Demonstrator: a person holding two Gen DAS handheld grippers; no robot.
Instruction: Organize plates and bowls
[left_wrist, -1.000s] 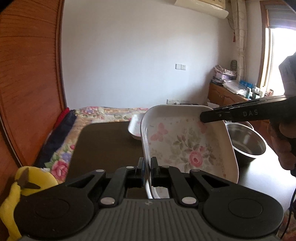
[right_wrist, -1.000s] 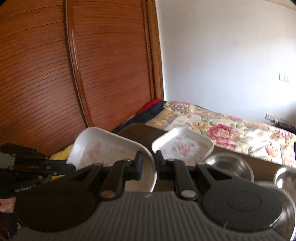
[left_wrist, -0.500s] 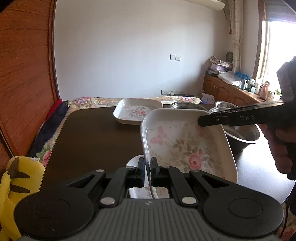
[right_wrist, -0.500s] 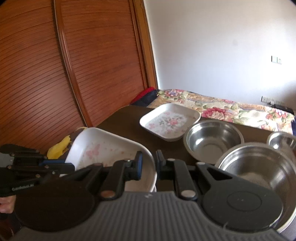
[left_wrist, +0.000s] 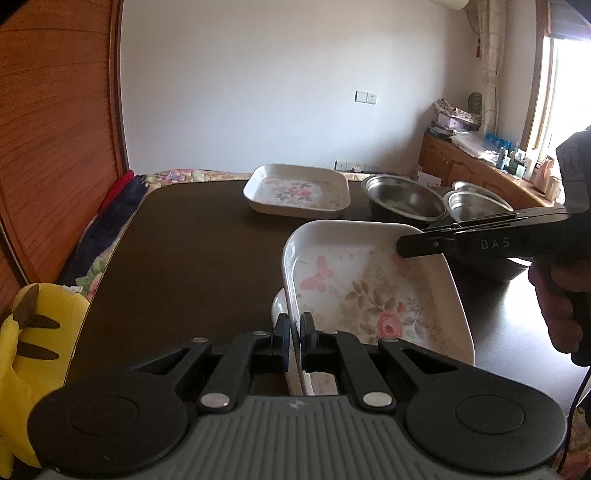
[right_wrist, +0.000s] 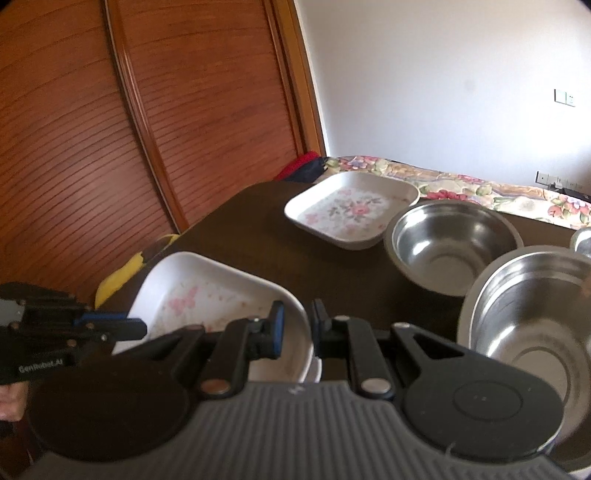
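A white square plate with flowers and butterflies (left_wrist: 373, 291) (right_wrist: 207, 299) hangs tilted just above the dark table (left_wrist: 192, 251). My left gripper (left_wrist: 295, 326) is shut on its near rim. My right gripper (right_wrist: 297, 321) is shut on the opposite rim and shows from the side as a black arm in the left wrist view. Beneath the held plate peeks the white edge of another dish (left_wrist: 277, 306). A second floral square plate (left_wrist: 297, 190) (right_wrist: 351, 210) lies flat at the far side of the table.
Steel bowls (right_wrist: 452, 243) (right_wrist: 528, 317) stand on the table right of the far plate, a third (right_wrist: 581, 240) at the edge. A yellow plush toy (left_wrist: 33, 332) sits off the table's left. A flowered bed (right_wrist: 461, 184) and wooden sliding doors (right_wrist: 147, 129) lie behind.
Both grippers have sunk with the plate held between them, bringing it close to the table. The far plate and the steel bowls have come into fuller view.
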